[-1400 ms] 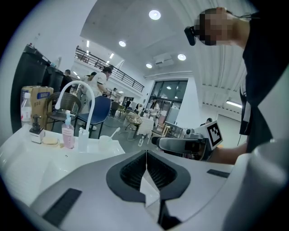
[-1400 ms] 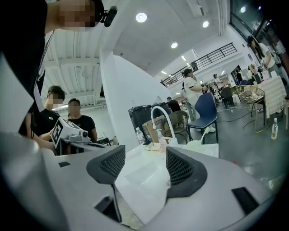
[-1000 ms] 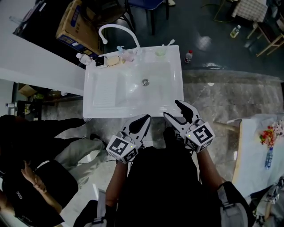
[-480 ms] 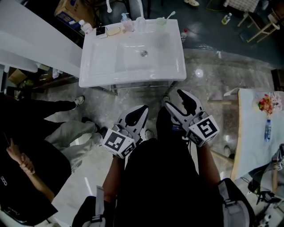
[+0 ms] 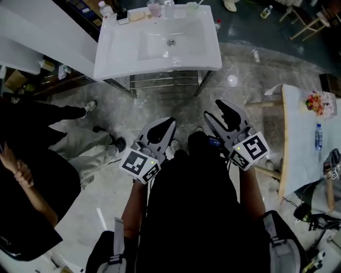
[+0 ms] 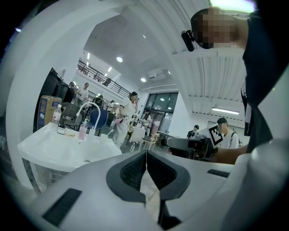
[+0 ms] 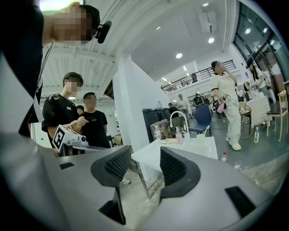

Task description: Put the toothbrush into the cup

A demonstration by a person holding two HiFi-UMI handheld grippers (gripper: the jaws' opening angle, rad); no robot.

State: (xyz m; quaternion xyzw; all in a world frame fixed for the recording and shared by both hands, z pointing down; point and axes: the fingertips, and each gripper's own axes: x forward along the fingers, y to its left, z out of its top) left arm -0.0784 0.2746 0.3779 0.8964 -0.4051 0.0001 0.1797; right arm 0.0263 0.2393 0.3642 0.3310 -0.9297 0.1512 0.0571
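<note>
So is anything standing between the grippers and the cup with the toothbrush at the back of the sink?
Nothing visible does: only bare floor and the sink lie before the cup, where the toothbrush already stands. The left gripper is shut and empty; the fingers of the right gripper are closing with nothing between them.

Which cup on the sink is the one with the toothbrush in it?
Look for the white sink at the top of the head view, with a row of small things along its back edge. The cup is the last one at the right end. It is pale green, and only it has a toothbrush sticking out.
</note>
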